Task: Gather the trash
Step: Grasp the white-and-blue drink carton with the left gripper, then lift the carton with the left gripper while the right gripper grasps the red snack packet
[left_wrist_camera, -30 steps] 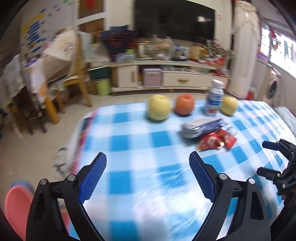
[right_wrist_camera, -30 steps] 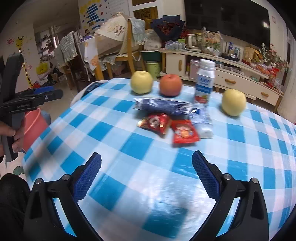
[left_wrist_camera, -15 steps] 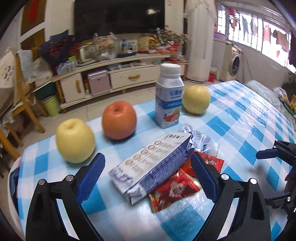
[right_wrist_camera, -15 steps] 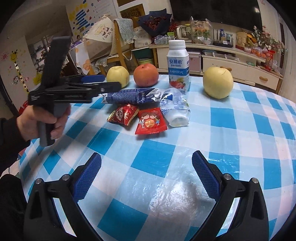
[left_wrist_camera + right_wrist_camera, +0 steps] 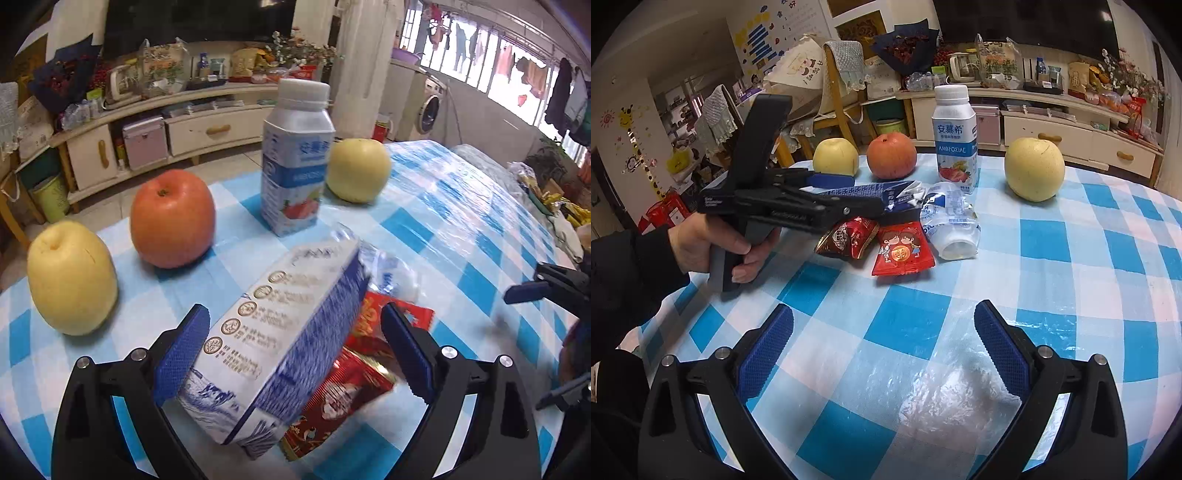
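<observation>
Left wrist view: the left hand-held gripper [image 5: 291, 349] is spread wide around the near end of the carton [image 5: 280, 332], which lies flat on the worktop [image 5: 461, 206]; the pads do not yet press it. The carton is an empty-looking paper box, blue and white, with flattened, torn ends. I judge it light and easy to crush, so the hold should be across its long side faces, near the middle. Two red wrappers [image 5: 879, 243] lie touching it, shiny foil, thin and slippery. A crumpled clear bag [image 5: 951, 221] is just beside them, soft and without fixed shape. The fruit and the bottle [image 5: 955, 136] stand behind. The right hand-held gripper [image 5: 882, 343] is also spread, holding nothing, over the checked plastic cloth.
</observation>
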A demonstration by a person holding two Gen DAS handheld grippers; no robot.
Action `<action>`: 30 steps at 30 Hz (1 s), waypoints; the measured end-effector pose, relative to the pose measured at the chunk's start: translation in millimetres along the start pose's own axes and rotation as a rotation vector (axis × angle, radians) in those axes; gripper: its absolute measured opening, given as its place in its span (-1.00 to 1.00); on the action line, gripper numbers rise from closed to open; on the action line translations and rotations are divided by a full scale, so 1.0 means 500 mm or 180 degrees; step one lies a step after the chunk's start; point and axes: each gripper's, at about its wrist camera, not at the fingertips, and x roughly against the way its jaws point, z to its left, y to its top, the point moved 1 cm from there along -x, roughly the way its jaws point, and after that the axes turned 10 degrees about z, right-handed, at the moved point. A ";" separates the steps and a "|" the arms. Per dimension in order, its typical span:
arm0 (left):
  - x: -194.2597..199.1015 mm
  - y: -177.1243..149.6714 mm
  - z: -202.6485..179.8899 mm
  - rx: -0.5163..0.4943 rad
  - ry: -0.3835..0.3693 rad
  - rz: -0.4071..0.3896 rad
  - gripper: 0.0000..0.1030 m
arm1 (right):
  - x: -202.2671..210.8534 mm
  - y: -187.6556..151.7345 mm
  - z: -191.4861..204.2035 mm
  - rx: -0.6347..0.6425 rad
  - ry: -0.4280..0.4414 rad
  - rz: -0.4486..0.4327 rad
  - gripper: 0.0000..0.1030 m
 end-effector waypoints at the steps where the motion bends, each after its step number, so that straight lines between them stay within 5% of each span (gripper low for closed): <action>1: -0.001 -0.006 -0.004 0.0015 -0.0071 0.0043 0.80 | 0.000 0.000 0.001 -0.0003 0.0003 -0.0002 0.92; 6: 0.006 -0.046 -0.054 -0.0057 -0.0219 0.0127 0.80 | -0.002 -0.001 0.001 -0.0024 0.0013 0.0002 0.92; 14: -0.001 -0.034 -0.069 0.0023 0.0148 0.0126 0.77 | -0.008 -0.002 -0.001 -0.0052 0.0007 0.0025 0.92; 18: -0.006 -0.025 -0.052 0.0161 0.0376 0.0148 -0.22 | -0.012 -0.003 -0.006 -0.0076 0.0015 0.0051 0.92; 23: 0.001 -0.037 -0.039 0.0252 0.0286 0.0135 -0.34 | -0.016 -0.002 -0.006 -0.0071 0.0027 0.0068 0.92; 30: 0.068 -0.057 -0.044 0.0419 0.0557 -0.0055 -0.35 | -0.025 -0.001 -0.007 -0.0081 0.0039 0.0091 0.92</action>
